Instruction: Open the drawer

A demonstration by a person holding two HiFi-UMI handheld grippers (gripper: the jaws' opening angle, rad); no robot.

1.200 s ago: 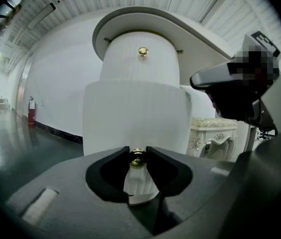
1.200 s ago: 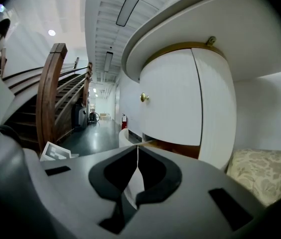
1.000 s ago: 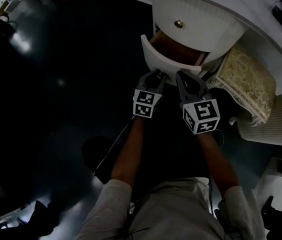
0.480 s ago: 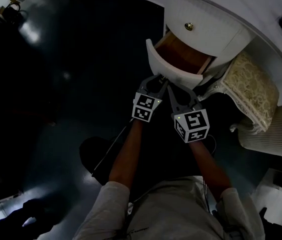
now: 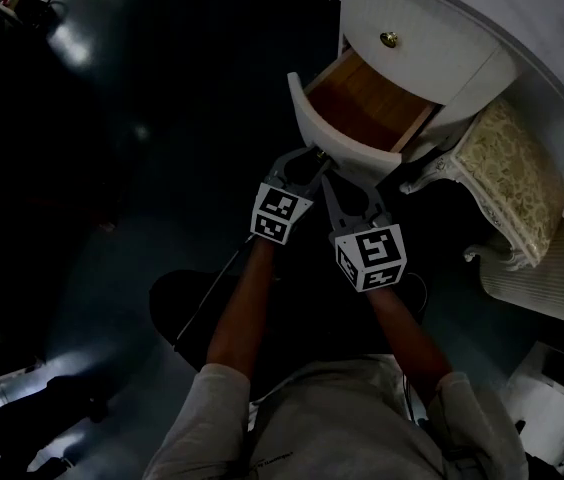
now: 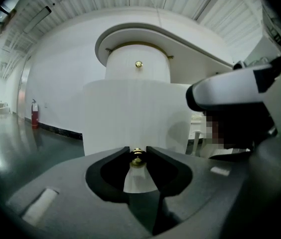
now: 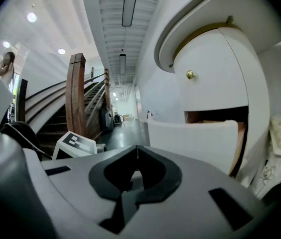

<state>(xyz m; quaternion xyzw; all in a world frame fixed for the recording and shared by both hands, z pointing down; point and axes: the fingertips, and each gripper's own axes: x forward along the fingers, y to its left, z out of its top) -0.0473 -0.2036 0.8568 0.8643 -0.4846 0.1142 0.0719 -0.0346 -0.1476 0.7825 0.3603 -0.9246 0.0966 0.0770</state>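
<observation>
At the pulled-out white drawer [image 6: 130, 116], the left gripper [image 6: 137, 151] pinches its small brass knob [image 6: 137, 158]; the right gripper [image 7: 137, 148] is closed, empty.

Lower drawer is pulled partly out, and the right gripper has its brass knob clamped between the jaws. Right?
Wrong gripper. The left gripper view shows the left gripper with its jaws closed on the brass knob. In the right gripper view the right gripper is shut on nothing. The lower drawer is indeed pulled partly out.
</observation>
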